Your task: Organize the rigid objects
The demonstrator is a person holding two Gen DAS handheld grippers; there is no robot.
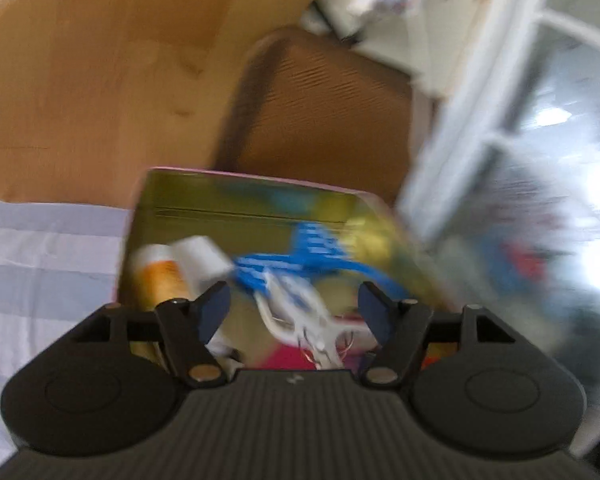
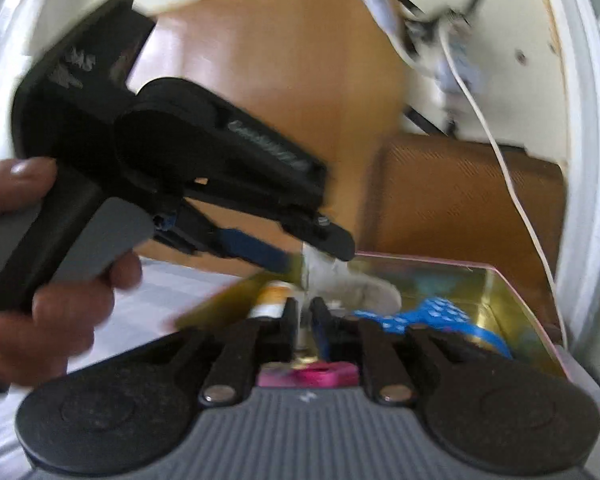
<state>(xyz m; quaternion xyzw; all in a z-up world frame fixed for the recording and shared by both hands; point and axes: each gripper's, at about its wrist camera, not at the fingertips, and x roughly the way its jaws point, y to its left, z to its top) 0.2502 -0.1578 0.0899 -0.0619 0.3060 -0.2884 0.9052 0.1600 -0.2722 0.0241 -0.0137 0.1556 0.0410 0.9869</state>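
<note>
Right gripper (image 2: 305, 320) nearly closed on something thin and pale, blurred beyond naming. Left gripper (image 1: 294, 308) spread wide, empty, poised over the tin box (image 1: 236, 196). Inside the tin box: white clip (image 1: 300, 312), blue clip (image 1: 300, 256), orange tube (image 1: 162, 280), all rigid, light, probably slick plastic; best pinched across narrow bodies. Tin box resting on striped bedsheet (image 1: 40, 264). Beyond, brown chair (image 1: 320, 108) and wooden floor (image 1: 100, 60).
</note>
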